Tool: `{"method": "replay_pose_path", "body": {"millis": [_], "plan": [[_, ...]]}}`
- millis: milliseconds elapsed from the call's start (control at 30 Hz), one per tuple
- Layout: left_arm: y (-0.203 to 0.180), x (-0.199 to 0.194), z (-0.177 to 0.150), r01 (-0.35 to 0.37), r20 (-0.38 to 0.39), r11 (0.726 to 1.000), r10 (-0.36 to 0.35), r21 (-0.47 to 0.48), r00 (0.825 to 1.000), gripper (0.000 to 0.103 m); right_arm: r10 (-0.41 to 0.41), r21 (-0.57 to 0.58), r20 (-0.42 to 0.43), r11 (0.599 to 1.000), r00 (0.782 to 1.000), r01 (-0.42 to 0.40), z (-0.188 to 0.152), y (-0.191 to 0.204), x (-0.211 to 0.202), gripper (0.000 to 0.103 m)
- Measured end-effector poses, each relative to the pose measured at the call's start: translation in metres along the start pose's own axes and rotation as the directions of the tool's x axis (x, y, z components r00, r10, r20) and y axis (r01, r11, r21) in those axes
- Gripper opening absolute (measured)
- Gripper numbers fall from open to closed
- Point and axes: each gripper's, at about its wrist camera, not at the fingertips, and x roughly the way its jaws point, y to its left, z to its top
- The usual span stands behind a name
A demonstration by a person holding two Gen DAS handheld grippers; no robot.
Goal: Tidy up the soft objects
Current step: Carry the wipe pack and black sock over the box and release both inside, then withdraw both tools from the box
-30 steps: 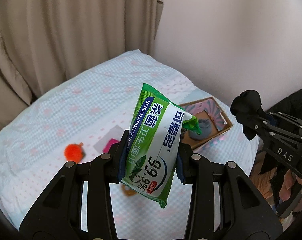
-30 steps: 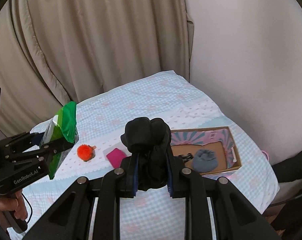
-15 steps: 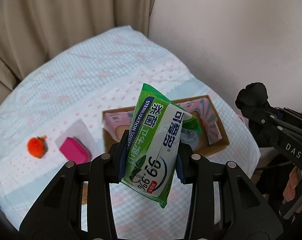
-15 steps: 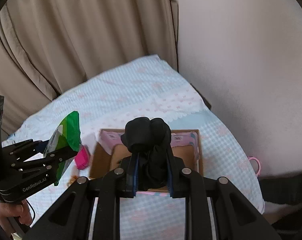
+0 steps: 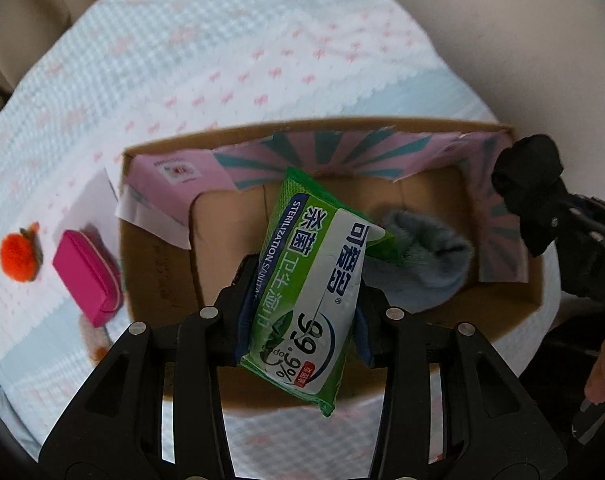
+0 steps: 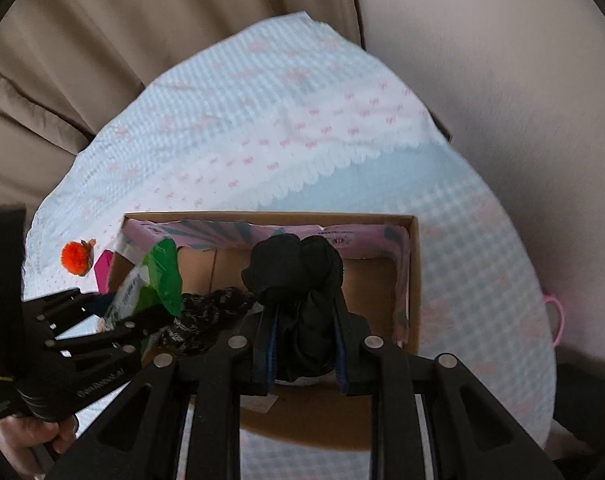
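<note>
Both grippers are now hanging right above the cardboard box [image 5: 498,322], which a second ago was lying farther off on the bed — they are pointing steeply down into it. Left gripper [image 5: 300,314] is pinching the green wipes pack [image 5: 318,288] between its blue pads, the pack tilting over the box's brown floor. Right gripper [image 6: 304,344] is squeezing a black bundle of cloth [image 6: 294,268], its bunched top bulging above the pads and sitting over the open box. Inside the box a grey-blue fuzzy sock [image 5: 422,256] is lying near the right wall, and a dark speckled fabric piece [image 6: 210,312] is showing in the right wrist view beside the left gripper. Outside the box, on the checked blue bedspread [image 5: 230,40], a magenta pouch [image 5: 88,276] is resting just beside the left wall — an orange pompom [image 5: 18,254] is sitting a little further left
</note>
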Motion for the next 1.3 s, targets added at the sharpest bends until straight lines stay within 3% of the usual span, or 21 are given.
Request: {"method": "replay_pose_path", "body": {"millis": [133, 167, 200, 233, 267, 333, 367, 800, 1067, 1300], "plan": [[-0.005, 0.005, 0.002, -0.009, -0.004, 1.0, 0.009, 0.009, 1.0, 0.039, 0.011, 0.007, -0.024, 1.0, 1.0, -0.011, 0.007, -0.004, 0.014, 0.024], [-0.006, 0.003, 0.003, -0.017, 0.002, 1.0, 0.017, 0.015, 1.0, 0.05, 0.015, 0.009, -0.026, 1.0, 1.0, -0.015, 0.008, -0.004, 0.015, 0.026], [-0.006, 0.0, 0.004, -0.035, 0.013, 0.999, 0.034, 0.022, 0.999, 0.081, 0.02, 0.014, -0.031, 1.0, 0.999, -0.019, 0.01, -0.005, 0.017, 0.028], [-0.007, -0.004, 0.005, -0.057, 0.025, 0.998, 0.056, 0.028, 0.998, 0.1, 0.026, 0.023, -0.038, 0.999, 0.999, -0.025, 0.012, -0.006, 0.019, 0.04], [-0.007, -0.007, 0.005, -0.064, 0.035, 0.998, 0.063, 0.028, 0.997, 0.103, 0.037, 0.035, -0.043, 0.999, 0.998, -0.035, 0.014, -0.008, 0.021, 0.061], [-0.005, -0.008, 0.006, -0.067, 0.039, 0.997, 0.066, 0.024, 0.997, 0.103, 0.052, 0.05, -0.035, 0.998, 0.998, -0.05, 0.016, -0.011, 0.021, 0.087], [-0.003, -0.008, 0.006, -0.066, 0.038, 0.998, 0.065, 0.023, 0.997, 0.103, 0.054, 0.053, -0.032, 0.997, 0.998, -0.053, 0.017, -0.012, 0.02, 0.092], [0.004, -0.031, -0.001, -0.083, 0.053, 0.996, 0.082, 0.015, 0.995, 0.103, 0.045, 0.008, -0.006, 0.999, 0.999, -0.045, 0.011, -0.004, 0.007, 0.094], [0.003, -0.07, -0.013, -0.072, 0.111, 0.997, 0.071, 0.005, 0.991, 0.103, -0.017, -0.016, 0.029, 1.0, 0.999, 0.017, 0.006, 0.007, -0.024, 0.094], [0.008, -0.123, -0.035, -0.056, 0.199, 0.998, 0.057, -0.011, 0.978, 0.103, -0.034, -0.043, 0.112, 0.998, 0.993, 0.039, -0.004, 0.026, -0.069, 0.094]]}}
